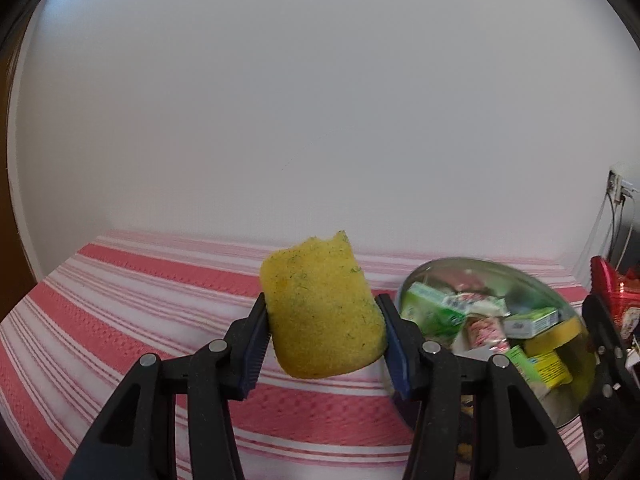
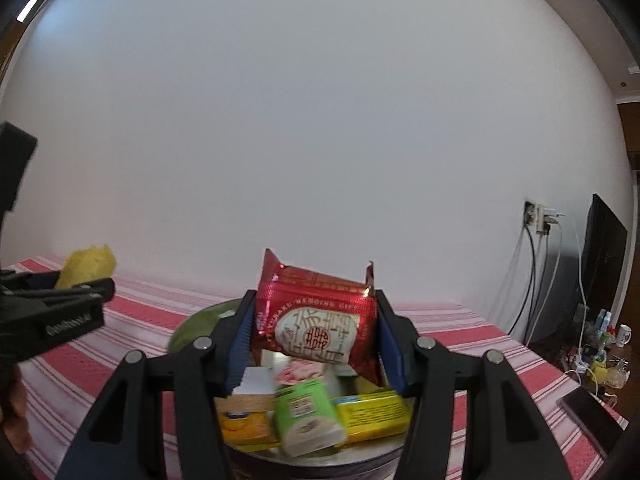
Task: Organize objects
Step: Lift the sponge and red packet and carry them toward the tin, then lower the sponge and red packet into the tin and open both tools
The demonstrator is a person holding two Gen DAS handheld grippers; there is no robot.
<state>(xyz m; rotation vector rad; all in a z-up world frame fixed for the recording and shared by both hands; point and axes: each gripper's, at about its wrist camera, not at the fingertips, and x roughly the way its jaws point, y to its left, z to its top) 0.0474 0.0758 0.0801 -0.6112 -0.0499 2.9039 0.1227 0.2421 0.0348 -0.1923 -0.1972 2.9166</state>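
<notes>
Fingers [image 1: 256, 344] clamped on sponge [image 1: 324, 312] and red packet [image 2: 316, 320], both lifted clear of bowl [image 1: 568, 400], likely for sorting elsewhere.

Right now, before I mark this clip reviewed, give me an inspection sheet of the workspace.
Surface: red and white striped cloth, flat against a white wall.
Job's things: yellow sponge and red foil packet, both held in the air; metal bowl holding small boxes and wrapped packets.
Clutter: dark flat item on the cloth's right edge; bottles and a mug beyond it.
Grippers: left gripper jaws pressed on the sponge; right gripper jaws pressed on the packet, above the bowl.
Cables: several hang from a wall socket.
Surroundings: dark screen at right.
</notes>
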